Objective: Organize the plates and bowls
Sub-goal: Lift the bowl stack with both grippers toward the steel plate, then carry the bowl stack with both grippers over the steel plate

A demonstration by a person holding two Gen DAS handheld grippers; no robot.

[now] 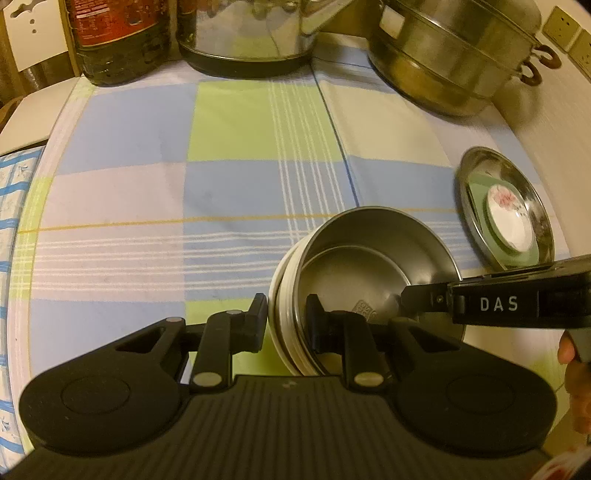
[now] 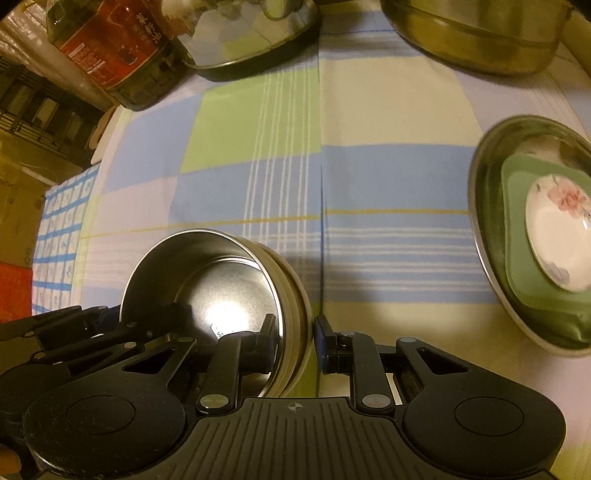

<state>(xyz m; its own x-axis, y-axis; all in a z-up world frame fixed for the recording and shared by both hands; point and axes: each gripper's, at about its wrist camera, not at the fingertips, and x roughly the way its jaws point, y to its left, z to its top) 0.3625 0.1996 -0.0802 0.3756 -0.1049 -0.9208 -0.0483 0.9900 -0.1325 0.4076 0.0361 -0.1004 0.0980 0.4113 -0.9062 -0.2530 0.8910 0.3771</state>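
A steel bowl (image 1: 369, 251) (image 2: 207, 266) sits nested in a stack of cream bowls (image 1: 282, 291) (image 2: 297, 295) on the checked cloth. My left gripper (image 1: 286, 321) is shut on the stack's left rim, one finger outside and one inside the steel bowl. On the opposite rim my right gripper (image 2: 295, 343) is shut the same way; in the left wrist view it reaches in from the right (image 1: 417, 299). To the right lies a steel plate (image 1: 476, 173) (image 2: 484, 177) holding a green plate (image 2: 517, 258) and a small white flowered dish (image 1: 509, 218) (image 2: 554, 229).
At the back stand a dark oil bottle (image 1: 118, 37) (image 2: 110, 48), a shiny steel pot (image 1: 243, 33) and a tall steel steamer (image 1: 454, 55). The checked tablecloth (image 1: 229, 155) covers the middle. A patterned cloth (image 2: 62, 229) hangs off the left edge. A hand (image 1: 576, 369) holds the right gripper.
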